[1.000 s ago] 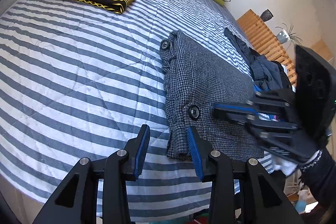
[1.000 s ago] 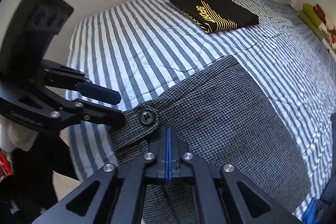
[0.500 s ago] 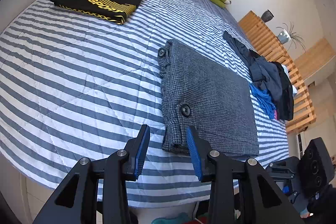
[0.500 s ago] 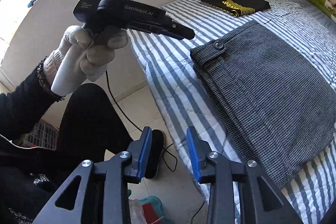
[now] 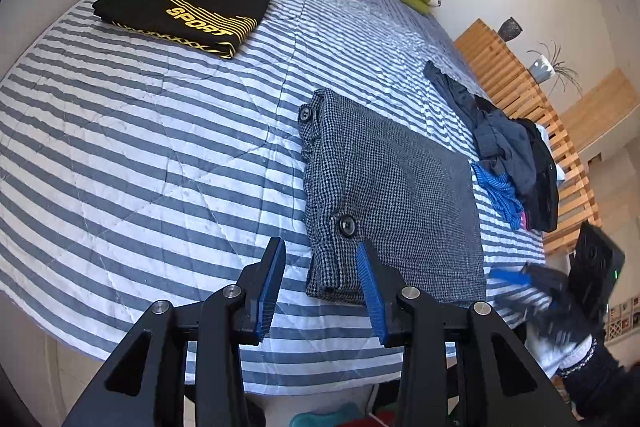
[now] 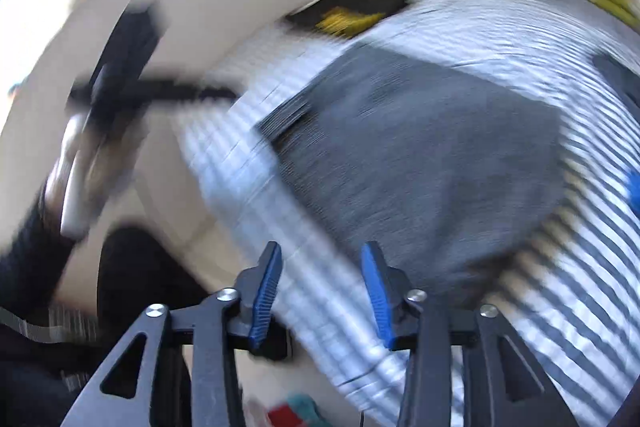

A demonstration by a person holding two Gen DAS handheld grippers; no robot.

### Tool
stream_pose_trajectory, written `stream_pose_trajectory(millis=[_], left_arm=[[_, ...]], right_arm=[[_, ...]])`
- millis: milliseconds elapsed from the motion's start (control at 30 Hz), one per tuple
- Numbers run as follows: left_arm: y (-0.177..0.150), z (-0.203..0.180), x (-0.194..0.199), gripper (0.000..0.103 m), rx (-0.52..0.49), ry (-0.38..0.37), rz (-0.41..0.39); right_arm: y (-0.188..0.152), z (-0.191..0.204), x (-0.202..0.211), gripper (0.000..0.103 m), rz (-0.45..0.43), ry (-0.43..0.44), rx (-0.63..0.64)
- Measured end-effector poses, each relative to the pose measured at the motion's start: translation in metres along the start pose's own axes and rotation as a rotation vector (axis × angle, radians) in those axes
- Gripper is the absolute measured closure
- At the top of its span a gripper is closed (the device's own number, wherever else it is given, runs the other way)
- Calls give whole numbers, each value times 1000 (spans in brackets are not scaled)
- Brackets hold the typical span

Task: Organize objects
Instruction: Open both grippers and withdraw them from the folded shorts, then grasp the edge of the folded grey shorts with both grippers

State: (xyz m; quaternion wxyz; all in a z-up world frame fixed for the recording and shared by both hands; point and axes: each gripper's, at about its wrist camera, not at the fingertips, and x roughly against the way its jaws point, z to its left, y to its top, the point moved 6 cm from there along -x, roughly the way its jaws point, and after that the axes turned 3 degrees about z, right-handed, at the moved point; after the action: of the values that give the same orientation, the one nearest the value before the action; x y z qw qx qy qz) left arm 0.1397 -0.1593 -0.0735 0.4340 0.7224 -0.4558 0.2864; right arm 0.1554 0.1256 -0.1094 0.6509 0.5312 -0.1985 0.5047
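A bedspread (image 5: 160,155) is showing grey-and-white stripes; a folded garment (image 5: 400,195) is wearing grey houndstooth (black buttons); a black shirt (image 5: 188,7) is carrying yellow lettering; blue pads are lining the black fingers (image 5: 276,287).

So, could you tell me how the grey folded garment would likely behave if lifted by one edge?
The grey garment looks like thick woven cloth, so probably floppy: its stacked folds would likely open. Buttons on one edge may weight that side slightly. It seems unlikely to slide on the quilted bedspread.
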Motion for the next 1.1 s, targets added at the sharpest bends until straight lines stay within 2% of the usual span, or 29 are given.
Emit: stream_pose_trajectory(millis=[33, 100, 133, 200, 233, 267, 333, 400, 467, 500, 533, 567, 667, 733, 800, 933, 1100], left_arm=[[3, -1, 7, 63, -5, -14, -11], [6, 3, 25, 51, -18, -10, -50], [6, 8, 30, 49, -26, 41, -58], [4, 25, 29, 49, -67, 255, -30], [2, 32, 26, 50, -78, 313, -9], [-2, 35, 25, 50, -70, 309, 14], [-3, 34, 34, 50, -29, 229, -16], [3, 31, 38, 50, -38, 250, -43], [10, 26, 34, 48, -25, 181, -35], [15, 22, 29, 42, -10, 132, -18], [17, 20, 24, 38, -8, 107, -7], [21, 15, 16, 30, -14, 88, 6], [30, 0, -11, 28, -39, 60, 53], [35, -11, -32, 28, -63, 44, 77], [41, -17, -50, 28, -61, 35, 93], [50, -15, -82, 28, -27, -5, 134], [56, -4, -109, 28, -19, 26, 166]], right_arm=[[3, -12, 3, 62, -3, -32, -38], [4, -23, 7, 62, 9, -74, -26], [7, -25, 9, 62, 0, -117, -1], [11, -31, 8, 62, -20, -175, 8], [13, -36, 5, 62, -26, -185, -10], [15, -40, 1, 62, -32, -188, -31], [19, -48, -5, 62, -30, -198, -66], [23, -56, -12, 60, -13, -196, -99], [23, -66, -11, 59, 5, -185, -140], [24, -71, -13, 59, 16, -185, -166], [24, -75, -16, 58, 29, -177, -197], [25, -80, -18, 57, 39, -163, -223], [24, -95, -20, 48, 54, -107, -308], [25, -102, -23, 46, 51, -61, -360], [27, -104, -24, 45, 45, -52, -383], [30, -103, -34, 41, 60, -41, -371], [29, -102, -50, 41, 98, -31, -375]])
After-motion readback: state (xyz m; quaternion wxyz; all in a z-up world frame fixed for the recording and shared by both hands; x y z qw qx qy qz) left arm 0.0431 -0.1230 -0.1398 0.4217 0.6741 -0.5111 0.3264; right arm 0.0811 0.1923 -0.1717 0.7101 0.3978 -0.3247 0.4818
